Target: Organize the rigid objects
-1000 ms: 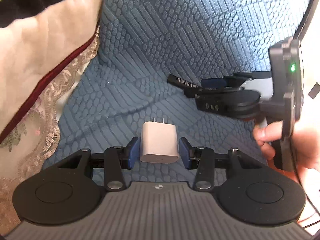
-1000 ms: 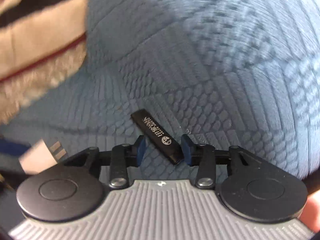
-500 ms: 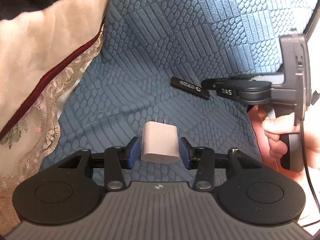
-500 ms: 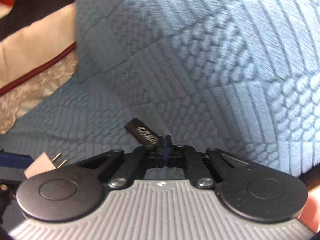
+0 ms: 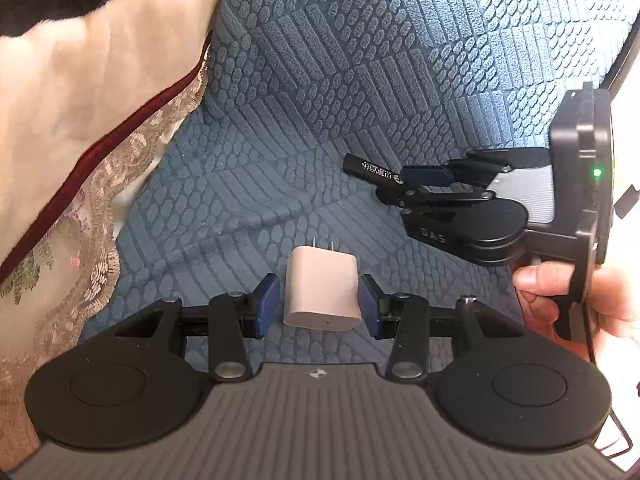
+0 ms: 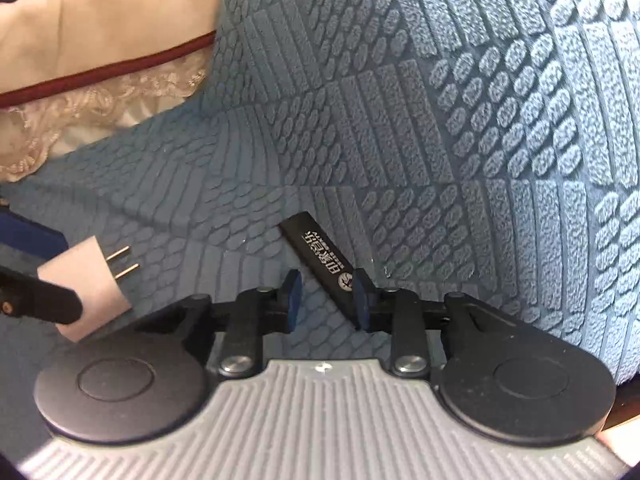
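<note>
**Two grippers, two small objects on the blue cushion**

Where the left gripper (image 5: 319, 304) reaches down toward the textured blue cushion (image 5: 360, 80), we find the white charger plug (image 5: 320, 296) standing between its blue pads (image 5: 267, 304), prongs pointing away from the camera. The pads sit just beside the plug's sides; we cannot tell for certain whether they press on it (a thin sliver of gap seems to show on each side).

From the right wrist view, the right gripper (image 6: 326, 300) has its jaws opening, and the black stick with white lettering (image 6: 320, 256) lies slantwise on the cushion with its near end between them. That end lies against the right-hand pad (image 6: 362, 300); the left-hand pad stands clear of it.

In the left wrist view the person's right hand (image 5: 560, 292) grips the right gripper's handle, the tool angled down across the cushion toward the stick. A cream pillow with dark red piping and lace trim (image 5: 80, 120) lies at the left.
</note>
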{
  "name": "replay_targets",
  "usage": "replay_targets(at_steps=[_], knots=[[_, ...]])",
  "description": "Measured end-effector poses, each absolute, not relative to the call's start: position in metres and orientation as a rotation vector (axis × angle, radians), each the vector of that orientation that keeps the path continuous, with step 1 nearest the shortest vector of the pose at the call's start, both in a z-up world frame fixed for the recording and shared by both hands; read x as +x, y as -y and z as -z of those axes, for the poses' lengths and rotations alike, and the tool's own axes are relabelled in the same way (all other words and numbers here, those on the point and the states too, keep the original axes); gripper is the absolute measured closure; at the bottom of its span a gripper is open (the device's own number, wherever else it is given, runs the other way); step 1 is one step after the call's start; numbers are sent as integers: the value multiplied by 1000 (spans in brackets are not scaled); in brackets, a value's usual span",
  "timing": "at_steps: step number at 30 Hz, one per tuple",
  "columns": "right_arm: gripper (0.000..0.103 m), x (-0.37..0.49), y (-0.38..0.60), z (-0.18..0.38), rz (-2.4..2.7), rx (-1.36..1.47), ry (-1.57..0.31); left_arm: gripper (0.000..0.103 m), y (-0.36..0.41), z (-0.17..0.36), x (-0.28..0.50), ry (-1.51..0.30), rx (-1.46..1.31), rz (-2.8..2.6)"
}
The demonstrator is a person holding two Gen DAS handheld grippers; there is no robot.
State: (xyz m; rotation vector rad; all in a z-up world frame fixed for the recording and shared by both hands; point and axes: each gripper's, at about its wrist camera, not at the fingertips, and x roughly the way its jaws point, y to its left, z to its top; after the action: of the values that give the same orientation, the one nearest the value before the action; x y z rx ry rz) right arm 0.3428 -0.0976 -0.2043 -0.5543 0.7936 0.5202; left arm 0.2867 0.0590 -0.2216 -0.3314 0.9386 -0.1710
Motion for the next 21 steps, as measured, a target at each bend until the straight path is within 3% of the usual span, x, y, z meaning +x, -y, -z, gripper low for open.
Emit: replay_targets(at_steps=[6, 13, 21], knots=[[73, 341, 71, 214, -480, -768, -726, 54, -62, 223, 290, -946, -368, 172], [73, 350, 57, 210, -434, -802, -689, 54, -66, 222, 293, -964, -418, 164], [74, 383, 62, 203, -434, -645, -881, 54, -73, 221, 293, -965, -449, 130]])
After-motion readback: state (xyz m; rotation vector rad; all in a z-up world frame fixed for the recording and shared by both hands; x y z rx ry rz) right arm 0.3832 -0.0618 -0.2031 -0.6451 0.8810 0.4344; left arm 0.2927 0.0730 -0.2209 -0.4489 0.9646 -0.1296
